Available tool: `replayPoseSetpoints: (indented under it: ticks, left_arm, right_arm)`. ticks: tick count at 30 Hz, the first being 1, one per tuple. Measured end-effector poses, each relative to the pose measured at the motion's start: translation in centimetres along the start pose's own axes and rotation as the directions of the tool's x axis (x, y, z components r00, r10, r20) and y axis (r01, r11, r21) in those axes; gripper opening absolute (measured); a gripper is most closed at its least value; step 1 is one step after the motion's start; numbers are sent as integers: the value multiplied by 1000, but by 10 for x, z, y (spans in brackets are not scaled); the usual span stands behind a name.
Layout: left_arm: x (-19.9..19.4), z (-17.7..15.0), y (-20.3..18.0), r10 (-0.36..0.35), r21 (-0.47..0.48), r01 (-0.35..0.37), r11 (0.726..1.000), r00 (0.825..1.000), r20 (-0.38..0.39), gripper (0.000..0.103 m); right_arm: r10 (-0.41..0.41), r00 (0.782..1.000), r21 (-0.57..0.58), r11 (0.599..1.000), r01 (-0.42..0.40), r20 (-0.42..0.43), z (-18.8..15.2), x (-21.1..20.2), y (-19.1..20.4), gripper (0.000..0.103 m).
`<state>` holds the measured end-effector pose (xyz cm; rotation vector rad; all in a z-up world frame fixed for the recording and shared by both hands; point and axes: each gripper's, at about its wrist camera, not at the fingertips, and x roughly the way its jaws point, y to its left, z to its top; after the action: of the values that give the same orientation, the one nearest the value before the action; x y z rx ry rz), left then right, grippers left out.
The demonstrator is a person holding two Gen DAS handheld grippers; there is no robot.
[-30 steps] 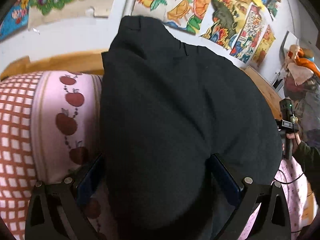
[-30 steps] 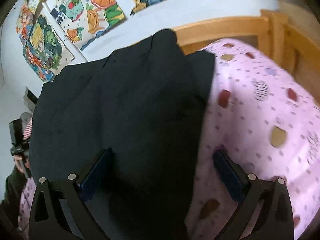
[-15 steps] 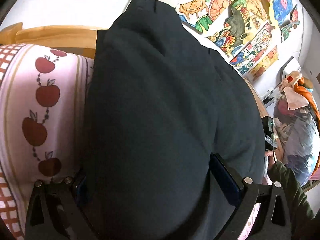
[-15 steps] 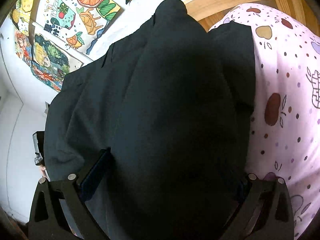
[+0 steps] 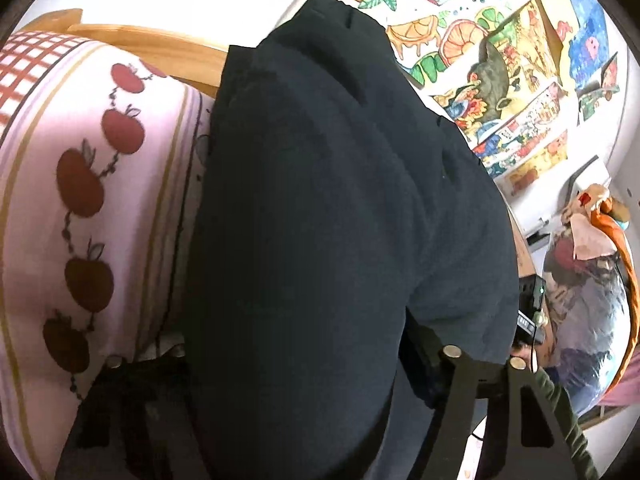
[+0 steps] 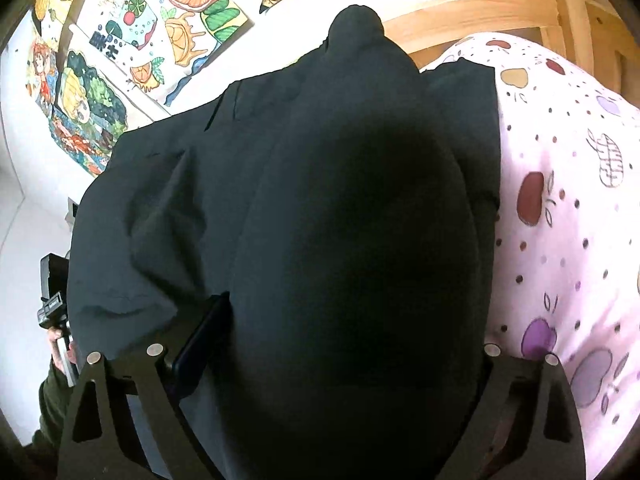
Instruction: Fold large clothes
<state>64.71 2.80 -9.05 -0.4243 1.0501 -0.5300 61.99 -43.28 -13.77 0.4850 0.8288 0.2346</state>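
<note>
Matt black cloth garment (image 5: 320,220) on printed cotton-like bedding (image 5: 100,168) (wooden frame (image 6: 480,12)).

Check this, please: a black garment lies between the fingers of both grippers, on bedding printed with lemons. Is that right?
Not quite. The bedding is printed with apples, not lemons, as both wrist views show. The rest holds: the black garment lies between the fingers of the left gripper and of the right gripper.

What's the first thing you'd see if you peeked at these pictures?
A big black garment fills the middle of both views, bulging between each gripper's fingers. Beside it lies pink bedding printed with apples. Bright fruit drawings hang on the white wall behind.
</note>
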Motion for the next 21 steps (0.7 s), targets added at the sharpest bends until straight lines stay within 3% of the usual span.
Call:
replayPoseSetpoints:
  ticks: [3, 9, 13, 18, 21]
  left_arm:
    - [-3, -2, -6, 27, 1, -27, 1000, 1000, 14, 59]
    - [-9, -3, -12, 35, -14, -35, 999, 999, 27, 45]
    - [-13, -6, -7, 32, -22, -31, 999, 999, 29, 42]
    - [-14, -6, -7, 38, -24, -37, 999, 999, 30, 40]
    - [-19, -7, -6, 22, -32, -21, 999, 999, 39, 36]
  right_arm:
    - [-13, 1000, 9, 1000, 13, 4, 0, -2, 7, 91]
    - [-68, 995, -23, 997, 70, 78, -11, -14, 17, 72]
    - [-93, 989, -14, 995, 95, 114, -13, -24, 19, 61]
    - [-146, 981, -46, 987, 153, 124, -12, -26, 24, 59]
    - [-157, 981, -83, 982, 167, 113, -12, -31, 25, 49]
